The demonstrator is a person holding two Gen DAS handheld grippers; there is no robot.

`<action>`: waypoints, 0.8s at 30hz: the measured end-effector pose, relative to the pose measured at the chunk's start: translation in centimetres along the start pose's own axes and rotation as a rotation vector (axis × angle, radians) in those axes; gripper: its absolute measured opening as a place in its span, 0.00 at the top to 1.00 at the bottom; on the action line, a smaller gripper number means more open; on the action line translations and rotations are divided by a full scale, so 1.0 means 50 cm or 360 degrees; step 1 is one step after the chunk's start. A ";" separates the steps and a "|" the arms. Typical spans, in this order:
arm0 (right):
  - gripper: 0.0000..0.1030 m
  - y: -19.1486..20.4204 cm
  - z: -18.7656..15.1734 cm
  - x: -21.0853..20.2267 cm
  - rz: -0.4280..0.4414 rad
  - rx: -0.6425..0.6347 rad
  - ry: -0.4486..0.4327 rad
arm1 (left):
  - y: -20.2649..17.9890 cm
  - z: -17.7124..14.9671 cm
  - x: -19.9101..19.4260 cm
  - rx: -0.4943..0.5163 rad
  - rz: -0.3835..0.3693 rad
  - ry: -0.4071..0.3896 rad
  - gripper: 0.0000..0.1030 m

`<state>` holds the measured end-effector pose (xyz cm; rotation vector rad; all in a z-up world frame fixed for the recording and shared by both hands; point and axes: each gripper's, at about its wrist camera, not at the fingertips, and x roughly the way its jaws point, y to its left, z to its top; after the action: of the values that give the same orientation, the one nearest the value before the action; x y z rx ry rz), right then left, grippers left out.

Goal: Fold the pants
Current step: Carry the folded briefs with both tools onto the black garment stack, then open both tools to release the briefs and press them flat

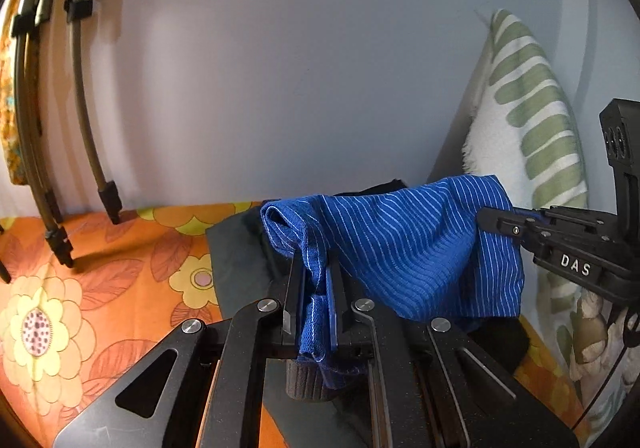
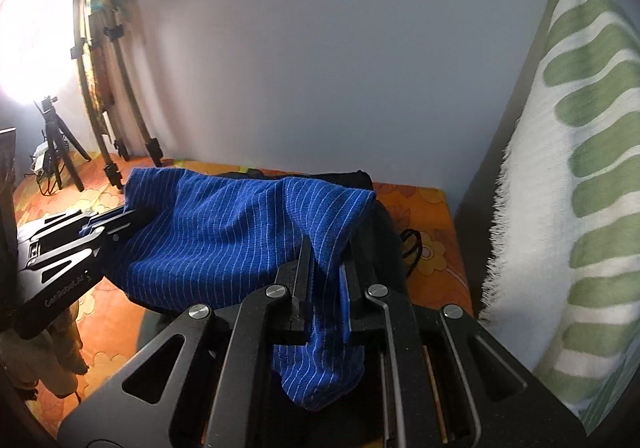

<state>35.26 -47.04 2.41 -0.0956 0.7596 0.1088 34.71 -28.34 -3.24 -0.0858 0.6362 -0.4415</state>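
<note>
In the left wrist view, the left gripper (image 1: pixel 316 272) is clamped on a bunched edge of the blue pinstriped pants (image 1: pixel 412 248), the cloth pinched between its two black fingers (image 1: pixel 295 280) and hanging down past them toward the camera. From there the pants stretch to the right, lifted above the orange floral bedspread (image 1: pixel 80 288), to the right gripper (image 1: pixel 490 219), which enters from the right edge and bites the fabric's far right corner; its body carries white letters. Beneath the raised pants lie dark garments (image 1: pixel 240 260) on the bedspread. A green-and-white striped pillow (image 1: pixel 528 120) leans against the pale wall (image 1: pixel 280 68) at the far right, and tripod legs (image 1: pixel 92 128) stand at the far left. In the right wrist view, the right gripper (image 2: pixel 326 260) is closed on a fold of the pants (image 2: pixel 224 232), with a flap of blue cloth drooping between and below its fingers (image 2: pixel 302 276). The pants span leftward to the left gripper (image 2: pixel 130 218), which grips the opposite edge at mid-left, so the garment hangs slack between the two tools above the bedspread (image 2: pixel 424 216). Dark clothing (image 2: pixel 384 232) sits just behind and under the pants. The striped pillow (image 2: pixel 560 188) fills the right side, and a small tripod (image 2: pixel 56 144) stands far left near a bright light.
</note>
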 end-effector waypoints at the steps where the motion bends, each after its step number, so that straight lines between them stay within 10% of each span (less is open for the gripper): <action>1: 0.90 -0.006 0.002 0.013 0.0007 0.0003 0.0007 | 0.004 -0.001 0.008 -0.0010 0.0010 0.0007 0.93; 7: 0.90 -0.024 0.004 0.091 -0.0008 -0.0045 0.0094 | 0.022 -0.009 0.053 -0.0069 0.0039 0.0088 0.93; 12: 0.57 -0.034 -0.007 0.113 -0.0173 -0.0061 0.0108 | 0.040 -0.012 0.072 -0.0128 0.0063 0.0161 0.83; 24: 0.53 -0.046 -0.030 0.060 -0.0339 -0.0076 0.0062 | 0.072 -0.014 0.057 -0.0143 0.0150 0.0211 0.65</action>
<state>36.69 -49.33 -0.65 -0.2236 0.7812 -0.0776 37.67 -26.27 -6.16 -0.1117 0.7875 -0.3295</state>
